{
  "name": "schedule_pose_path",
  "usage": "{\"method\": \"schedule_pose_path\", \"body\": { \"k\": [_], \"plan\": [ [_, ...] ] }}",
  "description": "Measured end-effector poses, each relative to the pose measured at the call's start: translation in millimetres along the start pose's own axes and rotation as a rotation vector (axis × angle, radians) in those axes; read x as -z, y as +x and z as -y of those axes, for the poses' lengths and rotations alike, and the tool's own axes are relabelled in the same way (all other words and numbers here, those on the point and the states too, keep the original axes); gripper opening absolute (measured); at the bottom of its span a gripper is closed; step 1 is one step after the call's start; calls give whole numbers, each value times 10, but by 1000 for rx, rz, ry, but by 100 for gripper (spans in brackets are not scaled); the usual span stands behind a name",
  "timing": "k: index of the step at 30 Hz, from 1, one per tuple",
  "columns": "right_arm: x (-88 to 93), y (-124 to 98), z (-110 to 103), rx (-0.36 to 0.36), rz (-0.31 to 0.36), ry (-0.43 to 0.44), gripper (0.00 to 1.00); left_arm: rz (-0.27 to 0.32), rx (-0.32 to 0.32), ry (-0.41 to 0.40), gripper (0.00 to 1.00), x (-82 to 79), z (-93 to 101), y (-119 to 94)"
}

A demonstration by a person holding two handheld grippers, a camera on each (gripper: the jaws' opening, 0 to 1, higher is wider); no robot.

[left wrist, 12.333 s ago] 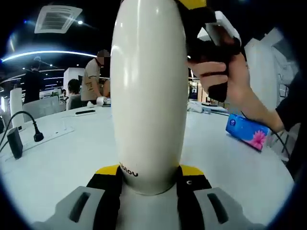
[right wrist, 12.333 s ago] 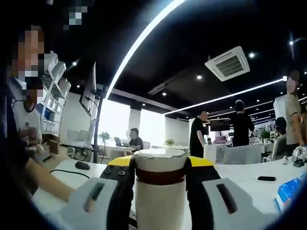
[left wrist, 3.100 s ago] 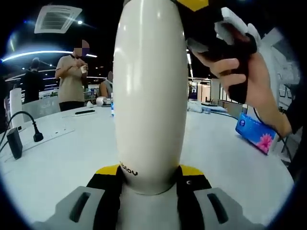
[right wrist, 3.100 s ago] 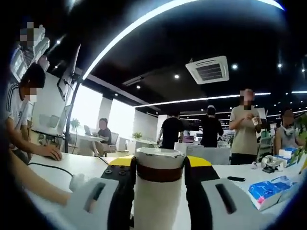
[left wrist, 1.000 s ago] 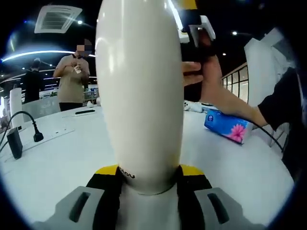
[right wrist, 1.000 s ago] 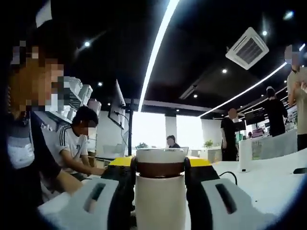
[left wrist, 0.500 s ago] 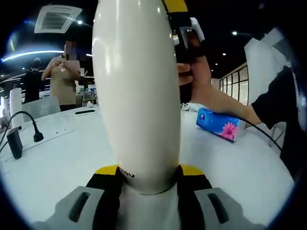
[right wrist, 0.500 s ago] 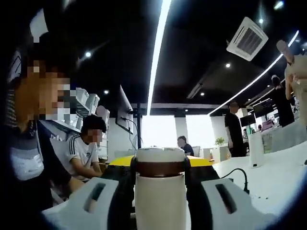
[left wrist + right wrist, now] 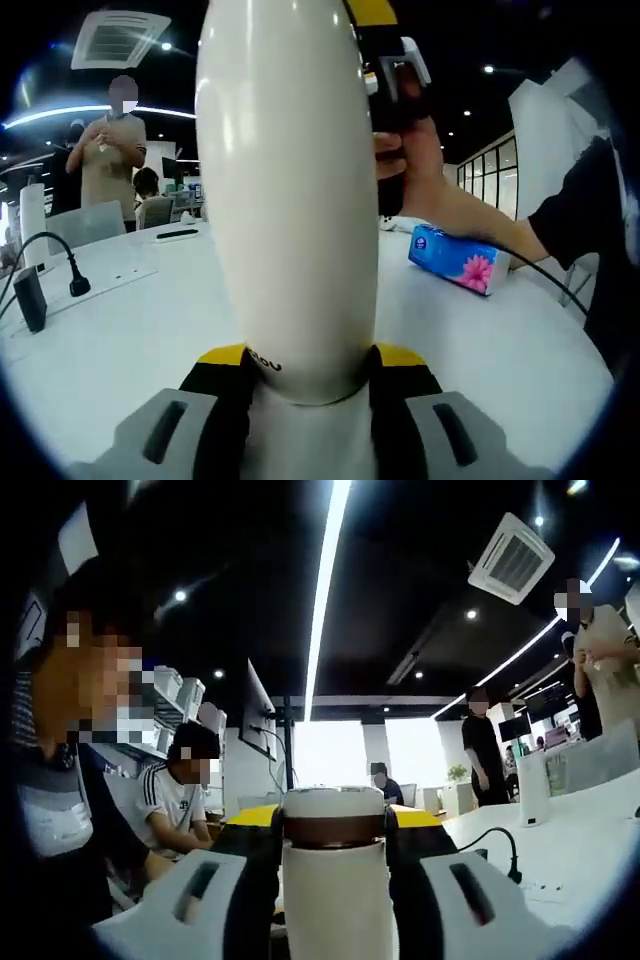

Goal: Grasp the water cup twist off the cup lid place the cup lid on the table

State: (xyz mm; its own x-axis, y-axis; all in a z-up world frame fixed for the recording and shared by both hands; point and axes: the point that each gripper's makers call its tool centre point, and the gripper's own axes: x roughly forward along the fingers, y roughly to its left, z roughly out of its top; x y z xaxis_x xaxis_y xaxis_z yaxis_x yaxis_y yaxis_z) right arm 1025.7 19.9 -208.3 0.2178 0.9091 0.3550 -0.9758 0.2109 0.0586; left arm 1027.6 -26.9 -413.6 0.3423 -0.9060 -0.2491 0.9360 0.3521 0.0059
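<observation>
A tall white water cup (image 9: 290,200) stands upright and very close in the left gripper view. My left gripper (image 9: 312,360) is shut on its lower body, yellow jaw tips pressed to both sides. Above it, at the upper right, the right gripper (image 9: 385,60) sits at the cup's top, held by a person's hand (image 9: 420,170). In the right gripper view the cup lid (image 9: 334,815), white with a brown band, sits between the black jaws. My right gripper (image 9: 334,825) is shut on it. The seam between lid and body is hidden.
A white table (image 9: 130,330) carries a blue tissue pack (image 9: 460,260), a black plug with cable (image 9: 75,285), a dark adapter (image 9: 30,300) and a phone (image 9: 177,235). A person (image 9: 110,150) stands at the back left; a seated person (image 9: 175,800) is close on the left.
Over the earlier frames the right gripper's view has swung round from the standing people to the seated ones while staying shut on the lid. In the last half second hardly anything moved.
</observation>
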Motion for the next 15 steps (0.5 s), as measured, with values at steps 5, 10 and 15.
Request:
{"method": "schedule_pose_path", "body": {
  "k": [5, 10, 15],
  "plan": [
    [-1, 10, -10, 4, 2, 0, 46, 0, 2, 0, 47, 0, -2, -1],
    [9, 18, -40, 29, -6, -26, 50, -1, 4, 1, 47, 1, -3, -2],
    [3, -5, -12, 82, -2, -40, 53, -1, 6, 1, 46, 3, -9, -4]
  ]
}}
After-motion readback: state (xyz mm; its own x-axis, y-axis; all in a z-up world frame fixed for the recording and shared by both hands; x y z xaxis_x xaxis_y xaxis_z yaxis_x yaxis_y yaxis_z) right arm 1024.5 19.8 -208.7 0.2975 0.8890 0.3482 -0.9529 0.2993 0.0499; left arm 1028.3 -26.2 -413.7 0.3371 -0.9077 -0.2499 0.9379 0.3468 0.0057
